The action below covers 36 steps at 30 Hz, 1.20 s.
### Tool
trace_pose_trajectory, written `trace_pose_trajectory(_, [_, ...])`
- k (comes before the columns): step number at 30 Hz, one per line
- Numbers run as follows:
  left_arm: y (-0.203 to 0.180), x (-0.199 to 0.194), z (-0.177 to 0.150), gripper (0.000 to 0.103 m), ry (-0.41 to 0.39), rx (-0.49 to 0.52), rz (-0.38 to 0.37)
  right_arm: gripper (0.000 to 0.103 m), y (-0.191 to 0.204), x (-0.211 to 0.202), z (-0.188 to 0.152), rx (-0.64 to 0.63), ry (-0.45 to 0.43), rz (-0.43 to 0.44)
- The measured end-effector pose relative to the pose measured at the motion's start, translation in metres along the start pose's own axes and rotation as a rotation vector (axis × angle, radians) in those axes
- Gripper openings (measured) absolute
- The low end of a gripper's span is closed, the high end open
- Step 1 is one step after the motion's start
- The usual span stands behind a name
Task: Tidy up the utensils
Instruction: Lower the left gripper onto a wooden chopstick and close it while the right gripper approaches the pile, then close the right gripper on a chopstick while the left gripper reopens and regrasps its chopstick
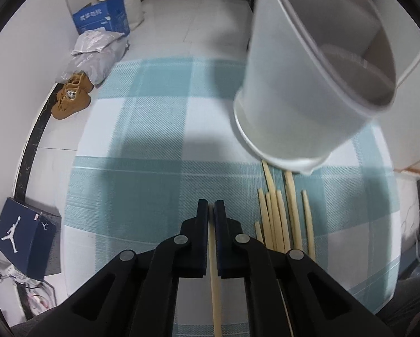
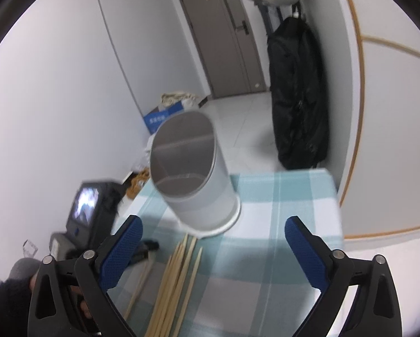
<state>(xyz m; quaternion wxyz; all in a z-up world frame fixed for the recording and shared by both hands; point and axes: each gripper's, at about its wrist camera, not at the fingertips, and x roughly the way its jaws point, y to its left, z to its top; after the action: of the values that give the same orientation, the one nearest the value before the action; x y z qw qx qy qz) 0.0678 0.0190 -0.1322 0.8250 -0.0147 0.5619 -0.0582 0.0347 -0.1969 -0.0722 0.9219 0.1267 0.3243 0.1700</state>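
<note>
The left gripper (image 1: 211, 206) pinches one pale wooden chopstick (image 1: 213, 266) between its matte black fingers, above the woven teal-and-white checked cloth (image 1: 142, 146). The other chopsticks (image 1: 280, 219), slim and tapered, lie bunched on the cloth just right of it, near the smooth white cylindrical holder (image 1: 302, 90). Only the right view shows the right gripper (image 2: 213, 230), spread wide and empty, its blue mesh-textured pads (image 2: 123, 252) flanking the holder (image 2: 198, 185), which looks tilted.
</note>
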Motion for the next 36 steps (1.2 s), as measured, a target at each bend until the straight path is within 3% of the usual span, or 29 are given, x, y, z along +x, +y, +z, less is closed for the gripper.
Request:
trace_pose_trajectory(7, [0.013, -0.034, 0.002, 0.001, -0.113, -0.097, -0.097, 0.063, 0.003, 0.036, -0.023, 0.020, 0.183, 0.033])
trace_pose_trajectory(10, [0.018, -0.048, 0.003, 0.001, -0.172, -0.133, -0.133, 0.050, 0.010, 0.052, -0.034, -0.002, 0.261, 0.010])
trace_pose_trajectory(13, [0.028, -0.059, 0.004, 0.001, -0.219, -0.167, -0.174, 0.049, 0.015, 0.068, -0.043, -0.015, 0.331, -0.018])
trace_pose_trajectory(16, [0.036, -0.065, 0.005, 0.001, -0.248, -0.185, -0.202, 0.036, 0.019, 0.083, -0.044, -0.021, 0.382, -0.036])
trace_pose_trajectory(24, [0.047, -0.072, 0.003, 0.001, -0.267, -0.179, -0.256, 0.021, 0.041, 0.126, -0.043, -0.143, 0.463, -0.146])
trace_pose_trajectory(31, [0.055, -0.074, 0.003, 0.001, -0.262, -0.183, -0.290, 0.017, 0.045, 0.149, -0.043, -0.178, 0.520, -0.169])
trace_pose_trajectory(36, [0.069, -0.067, 0.004, 0.001, -0.220, -0.224, -0.275, 0.013, 0.057, 0.155, -0.045, -0.242, 0.505, -0.209])
